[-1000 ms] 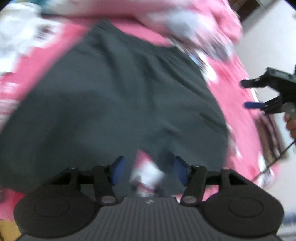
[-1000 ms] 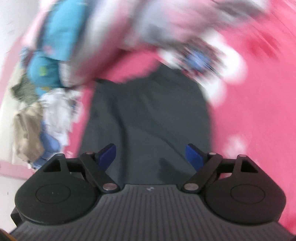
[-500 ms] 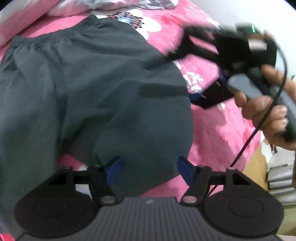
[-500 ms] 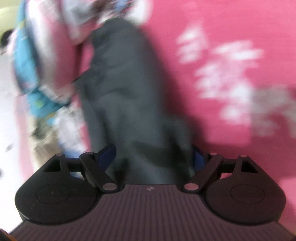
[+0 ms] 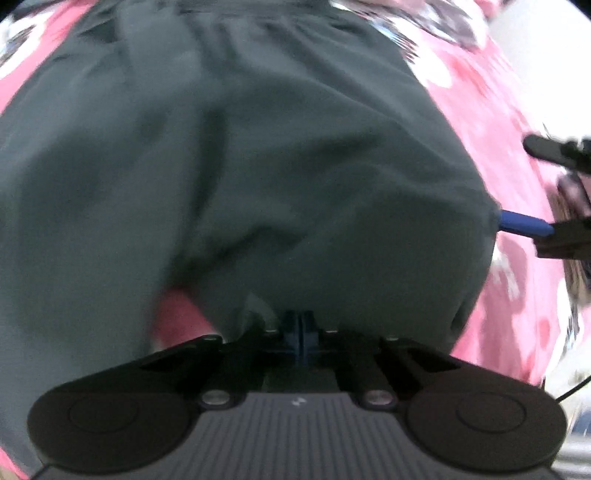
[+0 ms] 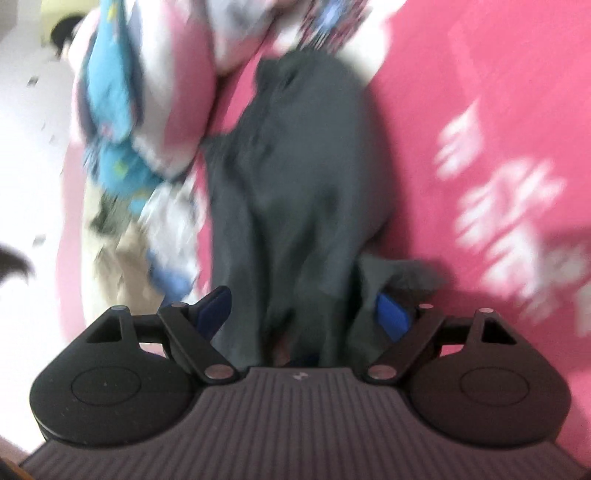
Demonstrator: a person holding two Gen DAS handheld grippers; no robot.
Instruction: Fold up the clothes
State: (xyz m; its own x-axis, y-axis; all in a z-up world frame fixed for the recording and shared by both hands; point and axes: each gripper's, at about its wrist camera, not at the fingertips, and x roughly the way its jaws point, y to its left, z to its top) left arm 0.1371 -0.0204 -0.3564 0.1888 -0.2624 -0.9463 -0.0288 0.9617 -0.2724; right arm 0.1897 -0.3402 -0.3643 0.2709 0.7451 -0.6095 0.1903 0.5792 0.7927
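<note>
Dark grey shorts (image 5: pixel 280 155) lie spread on a pink flowered bedsheet (image 5: pixel 491 122). My left gripper (image 5: pixel 301 328) is shut on the near hem of the shorts, blue pads pressed together. In the right wrist view the shorts (image 6: pixel 295 177) run away from me, and my right gripper (image 6: pixel 306 314) is open with the cloth's near end lying between its blue pads (image 6: pixel 391 315). The right gripper also shows in the left wrist view (image 5: pixel 546 206) at the shorts' right edge, one blue finger touching the cloth.
A heap of other clothes, blue (image 6: pixel 110 92), pink-and-white and beige, lies left of the shorts along the bed's edge. The pink sheet (image 6: pixel 480 110) stretches to the right. Patterned bedding (image 5: pixel 424 22) sits beyond the waistband.
My left gripper has shut on the shorts' hem; it was open half a second ago. The right gripper has moved in so the cloth lies between its open pads.
</note>
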